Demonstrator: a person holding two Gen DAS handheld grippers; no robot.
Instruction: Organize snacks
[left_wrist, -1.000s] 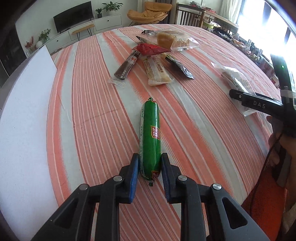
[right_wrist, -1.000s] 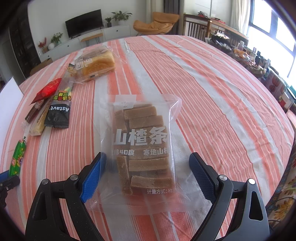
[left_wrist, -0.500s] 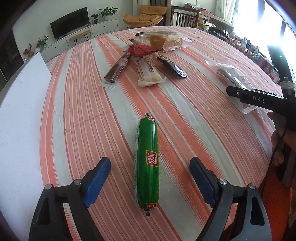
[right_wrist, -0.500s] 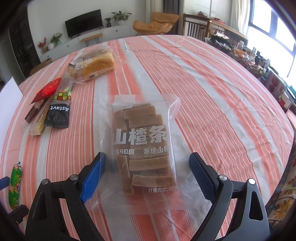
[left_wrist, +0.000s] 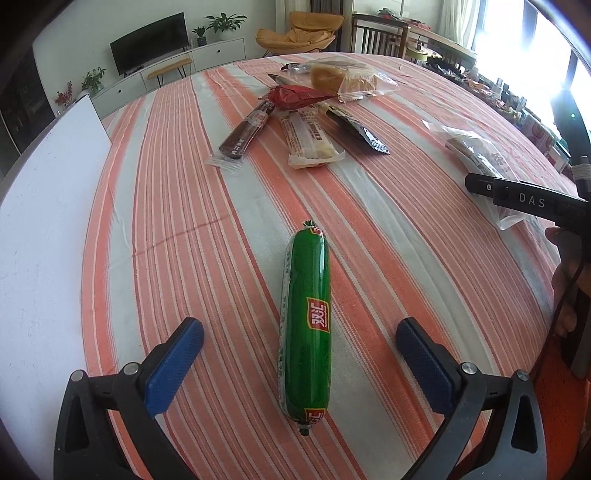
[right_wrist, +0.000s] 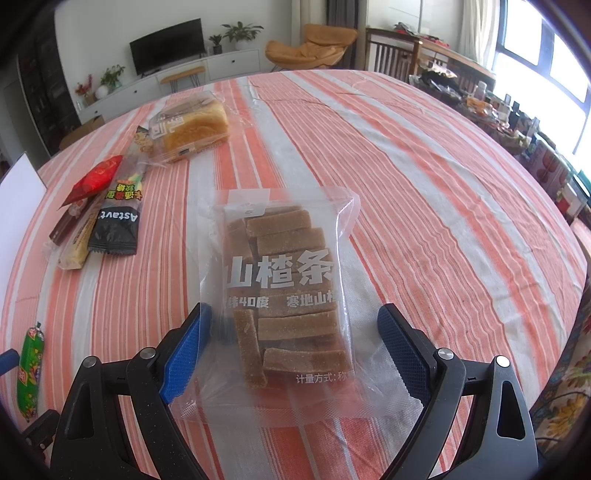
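Observation:
A green sausage stick (left_wrist: 308, 325) lies on the striped tablecloth (left_wrist: 166, 221), lengthwise between the blue pads of my left gripper (left_wrist: 299, 328). Those jaws are opening and stand wide, and neither pad touches the sausage. The same sausage (right_wrist: 29, 369) shows at the far left of the right wrist view. My right gripper (right_wrist: 294, 314) is open over the near end of a clear bag of brown hawthorn strips (right_wrist: 280, 280), which lies flat on the cloth. In the left wrist view that bag (left_wrist: 476, 155) lies at the right, beside the right gripper's black body (left_wrist: 524, 199).
Farther along the table lie a bagged bread loaf (left_wrist: 343, 79), a red packet (left_wrist: 291, 96), a brown bar (left_wrist: 243, 134), a cream bar (left_wrist: 308, 138) and a black packet (left_wrist: 356, 133). A white board (left_wrist: 44, 221) lies along the left edge. A person's hand (left_wrist: 565, 291) holds the right gripper.
My left gripper has let go of the green sausage: its jaws went from shut on it to wide apart, and the sausage rests on the cloth. The right gripper and its bag have not moved.

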